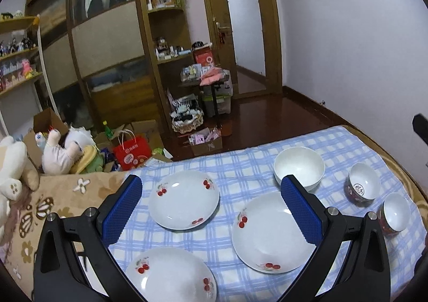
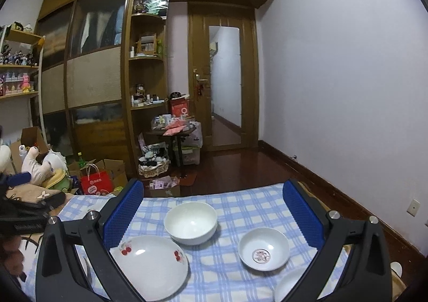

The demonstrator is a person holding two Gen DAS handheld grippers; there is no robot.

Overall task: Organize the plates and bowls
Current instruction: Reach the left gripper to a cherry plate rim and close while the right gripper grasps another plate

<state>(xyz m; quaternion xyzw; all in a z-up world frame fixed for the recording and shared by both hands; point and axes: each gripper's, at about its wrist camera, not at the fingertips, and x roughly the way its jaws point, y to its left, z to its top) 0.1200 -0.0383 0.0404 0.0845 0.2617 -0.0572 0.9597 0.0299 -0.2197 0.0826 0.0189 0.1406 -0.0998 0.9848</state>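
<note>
On a blue checked cloth lie three white cherry-patterned plates: one far left, one near left, one right. A large white bowl stands behind the right plate. Two small red-sided bowls stand at the right. My left gripper is open and empty above the plates. My right gripper is open and empty above the white bowl, a small bowl and a plate.
The cloth covers a bed with a brown flowered blanket at the left. Plush toys and boxes lie beyond it. A wardrobe, a cluttered stand and a door stand behind. The wall is at the right.
</note>
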